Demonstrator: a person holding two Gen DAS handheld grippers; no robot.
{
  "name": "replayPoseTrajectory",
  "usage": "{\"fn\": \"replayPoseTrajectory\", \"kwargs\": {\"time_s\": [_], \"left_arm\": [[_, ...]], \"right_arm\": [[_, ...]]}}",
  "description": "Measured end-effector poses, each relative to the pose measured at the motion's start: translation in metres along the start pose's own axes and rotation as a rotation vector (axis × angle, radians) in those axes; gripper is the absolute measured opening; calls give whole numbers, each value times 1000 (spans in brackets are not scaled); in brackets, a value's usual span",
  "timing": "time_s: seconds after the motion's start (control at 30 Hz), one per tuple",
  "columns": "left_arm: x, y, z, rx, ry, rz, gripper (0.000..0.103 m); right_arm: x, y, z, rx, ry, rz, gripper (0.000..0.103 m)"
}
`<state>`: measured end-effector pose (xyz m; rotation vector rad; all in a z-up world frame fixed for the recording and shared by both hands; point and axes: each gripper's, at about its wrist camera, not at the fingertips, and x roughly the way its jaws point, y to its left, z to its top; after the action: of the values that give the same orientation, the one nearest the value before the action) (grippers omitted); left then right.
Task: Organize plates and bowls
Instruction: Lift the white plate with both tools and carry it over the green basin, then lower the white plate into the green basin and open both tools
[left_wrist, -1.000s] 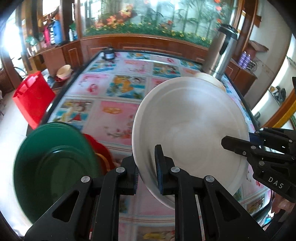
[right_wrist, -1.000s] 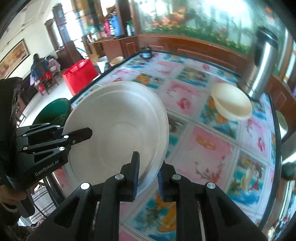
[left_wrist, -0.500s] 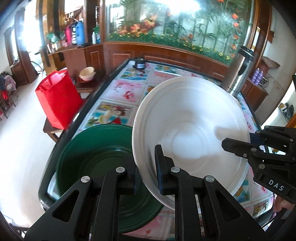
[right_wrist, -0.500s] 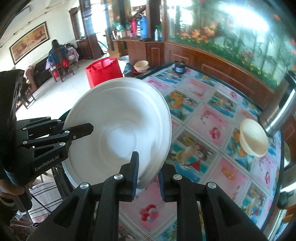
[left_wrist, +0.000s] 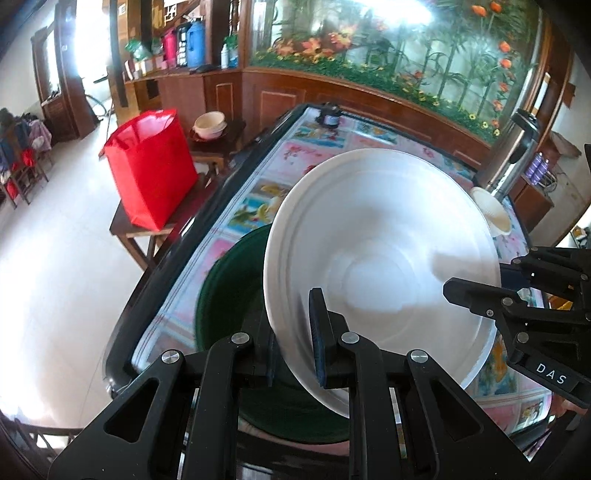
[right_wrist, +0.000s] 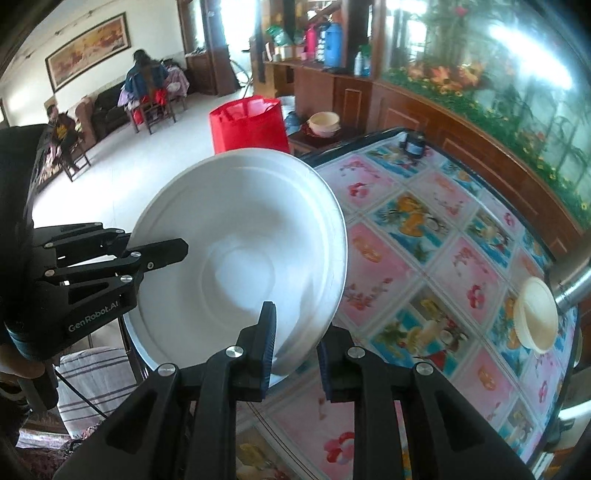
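Note:
A large white plate (left_wrist: 380, 258) is held in the air by both grippers. My left gripper (left_wrist: 295, 343) is shut on its near-left rim. My right gripper (right_wrist: 293, 343) is shut on the opposite rim; it also shows at the right of the left wrist view (left_wrist: 476, 299). The plate also shows in the right wrist view (right_wrist: 236, 266). A green plate (left_wrist: 229, 295) lies on the table corner below the white plate, partly hidden by it. A cream bowl (right_wrist: 535, 319) sits on the far right of the table, also seen in the left wrist view (left_wrist: 493, 218).
The table (right_wrist: 424, 236) has a colourful fruit-pattern cloth. A steel thermos (left_wrist: 517, 155) stands by the cream bowl. A small dark jar (left_wrist: 328, 118) sits at the far end. A red bag (left_wrist: 151, 170) and bowls (left_wrist: 210, 123) rest on a side table to the left.
Both grippers carried the white plate back and left, over the green plate at the table corner. The grip on the plate is unchanged.

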<state>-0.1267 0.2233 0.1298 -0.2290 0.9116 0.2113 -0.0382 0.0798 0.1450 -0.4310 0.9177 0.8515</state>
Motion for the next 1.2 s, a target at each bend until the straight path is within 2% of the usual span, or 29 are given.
{"fn": "replayPoseTrajectory", "kwargs": {"time_s": [0.37,0.8,1.0,1.07,1.2], "left_arm": [[24,16,-11,-12,71,13,16],[32,15,-12,19,70,50,16],[29,2,-15,69,15,127,16],[28,1,-15,77,-3,148,16],[28,1,-15,92,-26,182,24]], "right_arm": [[29,14,0,-30,80,15,25],[24,14,3,-17,58,16,36],[26,10,1,0,55,20,37],[26,7,0,9,52,20,40],[24,4,-1,27,44,27,42]]}}
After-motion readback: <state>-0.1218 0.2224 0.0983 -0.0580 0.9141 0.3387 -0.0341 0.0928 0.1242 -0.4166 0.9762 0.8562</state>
